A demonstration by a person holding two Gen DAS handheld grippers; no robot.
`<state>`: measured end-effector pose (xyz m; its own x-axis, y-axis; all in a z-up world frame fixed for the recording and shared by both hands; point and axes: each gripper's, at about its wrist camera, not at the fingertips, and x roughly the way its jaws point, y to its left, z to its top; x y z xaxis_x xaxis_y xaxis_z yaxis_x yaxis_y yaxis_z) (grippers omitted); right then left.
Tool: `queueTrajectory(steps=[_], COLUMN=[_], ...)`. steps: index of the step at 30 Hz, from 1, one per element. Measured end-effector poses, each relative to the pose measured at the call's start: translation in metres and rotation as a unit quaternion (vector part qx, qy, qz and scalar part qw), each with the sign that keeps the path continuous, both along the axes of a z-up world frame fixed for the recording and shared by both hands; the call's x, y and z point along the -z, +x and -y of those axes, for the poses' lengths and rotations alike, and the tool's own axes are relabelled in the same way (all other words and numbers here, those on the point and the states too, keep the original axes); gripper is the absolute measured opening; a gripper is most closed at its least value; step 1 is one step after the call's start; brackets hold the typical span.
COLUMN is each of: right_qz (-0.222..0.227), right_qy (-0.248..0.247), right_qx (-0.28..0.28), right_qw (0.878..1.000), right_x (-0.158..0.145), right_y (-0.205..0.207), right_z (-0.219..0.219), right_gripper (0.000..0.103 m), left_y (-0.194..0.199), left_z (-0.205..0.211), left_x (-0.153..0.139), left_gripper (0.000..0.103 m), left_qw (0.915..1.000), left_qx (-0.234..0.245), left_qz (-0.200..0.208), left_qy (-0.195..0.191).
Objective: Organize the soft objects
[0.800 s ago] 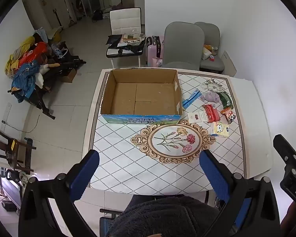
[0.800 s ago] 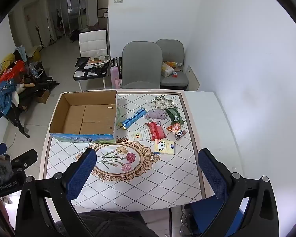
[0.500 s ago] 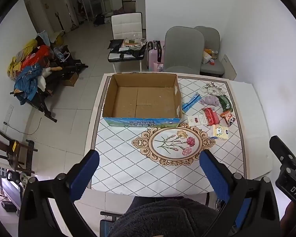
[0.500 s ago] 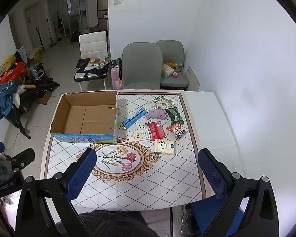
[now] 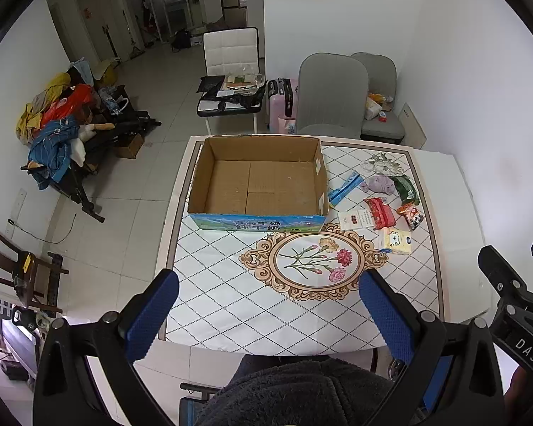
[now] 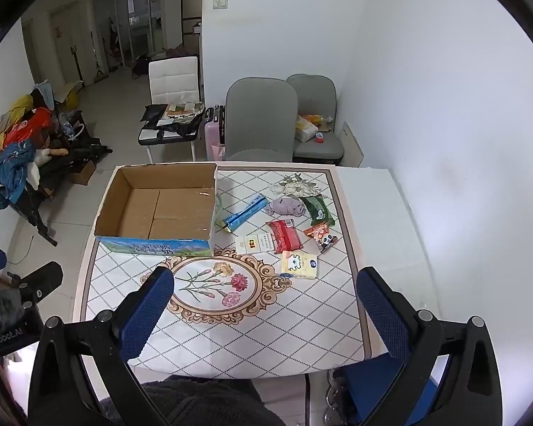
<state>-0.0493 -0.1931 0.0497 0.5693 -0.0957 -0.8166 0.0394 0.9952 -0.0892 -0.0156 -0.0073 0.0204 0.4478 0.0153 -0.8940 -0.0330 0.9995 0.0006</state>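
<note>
You hold the left claw high above the near edge of the tabletop, its blue-padded jaws spread wide with nothing between them. Ahead of it and a little to its left sits the open brown cardboard box with a blue printed front, and nothing shows inside it. The round flower medallion on the patterned cloth lies straight ahead of this claw, between it and the box.

Your right claw also hangs above the near edge, jaws equally wide and holding nothing. The soft things lie in a loose cluster ahead of it, to the right of the box. Closest to it is the pale yellow tissue pack with a cartoon face. Just beyond that lie the white flat packet with a red mark and the red plastic packet, touching side by side. The small orange panda-print packet lies to their right. Farther out are the blue long narrow pouch nearest the box, the crumpled lilac cloth, the dark green packet, and the pale floral cloth bundle farthest from the claw.
</note>
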Motion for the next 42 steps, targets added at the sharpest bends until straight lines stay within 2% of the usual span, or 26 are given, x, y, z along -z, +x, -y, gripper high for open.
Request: queueTrajectory(steps=[15, 42], right_qz=[0.015, 0.027], right_qy=[-0.001, -0.001], right_qx=[0.002, -0.001], right_qw=[1.000, 1.000], right_x=[-0.009, -0.014], right_y=[-0.002, 0.002], right_z=[-0.005, -0.001], right_gripper=[0.103, 0.103], left_y=[0.000, 0.001], left_z=[-0.005, -0.004], left_x=[-0.009, -0.009], left_gripper=[0.103, 0.103], left_qw=[0.9998, 0.9996], left_qx=[0.004, 0.004], left_qz=[0.019, 0.028], left_qy=[-0.006, -0.006])
